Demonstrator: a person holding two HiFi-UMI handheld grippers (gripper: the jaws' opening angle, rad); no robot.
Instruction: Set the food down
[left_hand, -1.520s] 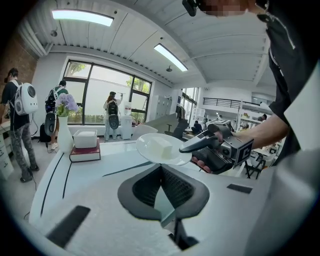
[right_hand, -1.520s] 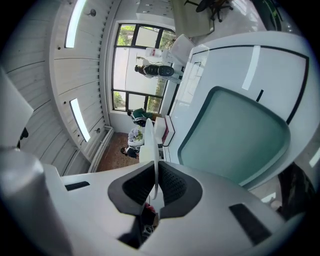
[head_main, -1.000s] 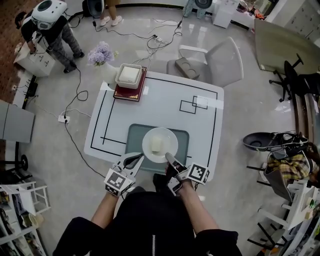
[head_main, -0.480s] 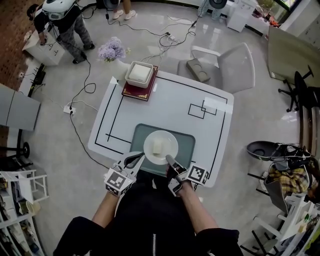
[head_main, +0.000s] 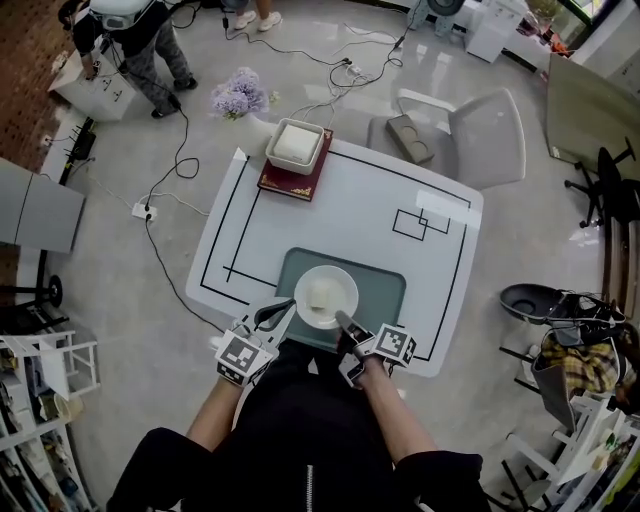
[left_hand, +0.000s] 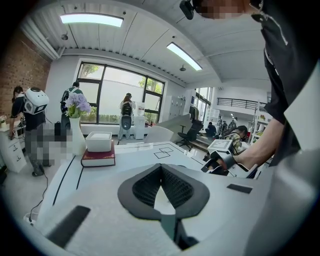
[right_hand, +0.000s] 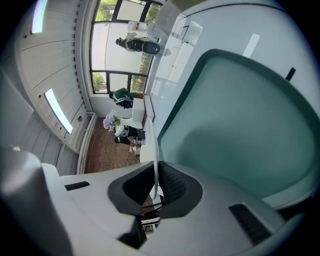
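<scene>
A white plate (head_main: 346, 283) carrying a pale block of food (head_main: 321, 295) is over the teal placemat (head_main: 385, 290) at the near edge of the white table (head_main: 350, 205). My left gripper (head_main: 283, 313) is shut on the plate's near-left rim. My right gripper (head_main: 341, 319) is shut on its near-right rim. In the left gripper view the jaws (left_hand: 161, 172) close on white plate, and the right gripper (left_hand: 222, 160) shows beyond. The right gripper view shows the thin plate rim (right_hand: 156, 165) edge-on between the pads, with the placemat (right_hand: 240, 125) behind. I cannot tell whether the plate touches the mat.
A white box (head_main: 297, 144) sits on a red book (head_main: 290, 178) at the table's far left corner, next to a vase of purple flowers (head_main: 240, 97). A grey chair (head_main: 480, 125) stands beyond the table. Black tape lines mark the tabletop. Cables cross the floor, and people stand at the far left.
The head view has shifted, so the table sits further right in the picture. The plate stays held by both grippers and now lies a little nearer the placemat's left side.
</scene>
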